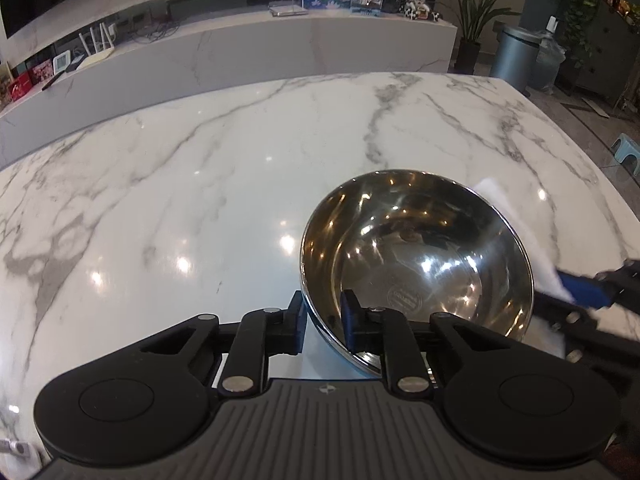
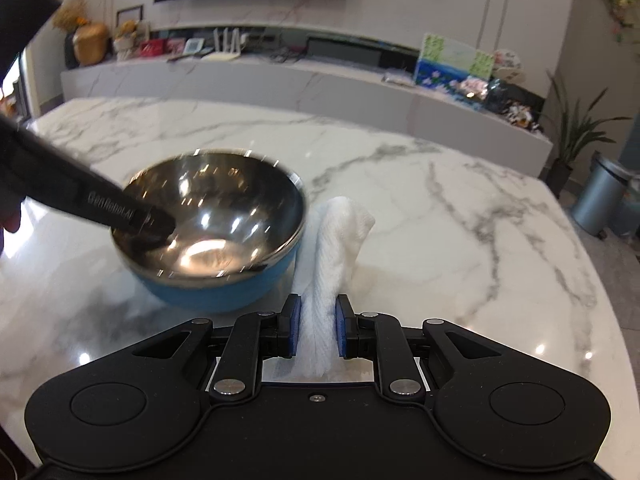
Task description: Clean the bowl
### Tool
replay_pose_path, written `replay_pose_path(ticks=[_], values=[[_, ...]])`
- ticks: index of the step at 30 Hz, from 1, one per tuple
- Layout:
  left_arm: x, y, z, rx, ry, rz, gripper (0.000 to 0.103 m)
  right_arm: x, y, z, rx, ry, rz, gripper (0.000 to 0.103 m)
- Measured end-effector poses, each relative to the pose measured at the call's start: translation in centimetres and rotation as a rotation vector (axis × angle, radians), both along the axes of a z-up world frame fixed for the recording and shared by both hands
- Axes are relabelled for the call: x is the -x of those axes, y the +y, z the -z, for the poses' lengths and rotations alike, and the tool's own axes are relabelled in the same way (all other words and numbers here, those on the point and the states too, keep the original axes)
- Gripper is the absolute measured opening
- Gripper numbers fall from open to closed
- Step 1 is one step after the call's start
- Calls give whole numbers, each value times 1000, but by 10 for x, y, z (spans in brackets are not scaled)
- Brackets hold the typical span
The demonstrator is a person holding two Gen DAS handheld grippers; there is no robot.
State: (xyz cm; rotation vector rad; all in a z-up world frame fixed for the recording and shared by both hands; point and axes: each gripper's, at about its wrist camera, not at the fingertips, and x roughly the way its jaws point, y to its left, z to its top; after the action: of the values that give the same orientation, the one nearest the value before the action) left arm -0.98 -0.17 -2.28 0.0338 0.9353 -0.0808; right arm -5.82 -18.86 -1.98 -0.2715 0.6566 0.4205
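Note:
A bowl [image 1: 416,264], steel inside and blue outside, sits on the marble table [image 1: 200,184]; it also shows in the right wrist view [image 2: 212,216]. My left gripper [image 1: 324,326] is shut on the bowl's near rim, one finger outside and one inside. My right gripper [image 2: 316,328] is shut on a white cloth [image 2: 336,240] and holds it just right of the bowl. In the left wrist view the cloth [image 1: 548,276] and the right gripper [image 1: 588,296] show past the bowl's right side.
The table's far and right edges drop to the floor. A long marble sideboard [image 2: 320,84] with boxes, pictures and a router stands behind. A grey bin [image 1: 516,56] and potted plants [image 1: 476,12] stand at the far right.

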Motion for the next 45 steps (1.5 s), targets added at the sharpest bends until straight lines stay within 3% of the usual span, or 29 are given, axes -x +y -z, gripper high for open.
replay_pose_path(ticks=[7,15,20,24,29,32,35,39,45], values=[[-4,-13,3,-18,-22,70,15,-1,-5,-7,-14,-41,10,16],[-5,-11,5,-3,-17,41,16,0,6,5,40,6,-31,16],[-3,-5,6,45,24,-3,40,-1,11,14,65,51,-47,16],[1,-1,8,98,57,-28,47,1,14,20,81,77,-59,16],[3,-4,10,117,63,-22,46,1,14,20,82,80,-59,16],[2,-4,9,114,57,-18,34,2,12,20,82,78,-59,16],[2,-4,9,117,56,-16,30,2,11,18,78,70,-52,16],[0,-3,9,107,47,-17,22,1,6,11,60,33,-25,16],[-2,-2,7,74,21,-37,20,4,-8,-7,-11,-56,21,16]])
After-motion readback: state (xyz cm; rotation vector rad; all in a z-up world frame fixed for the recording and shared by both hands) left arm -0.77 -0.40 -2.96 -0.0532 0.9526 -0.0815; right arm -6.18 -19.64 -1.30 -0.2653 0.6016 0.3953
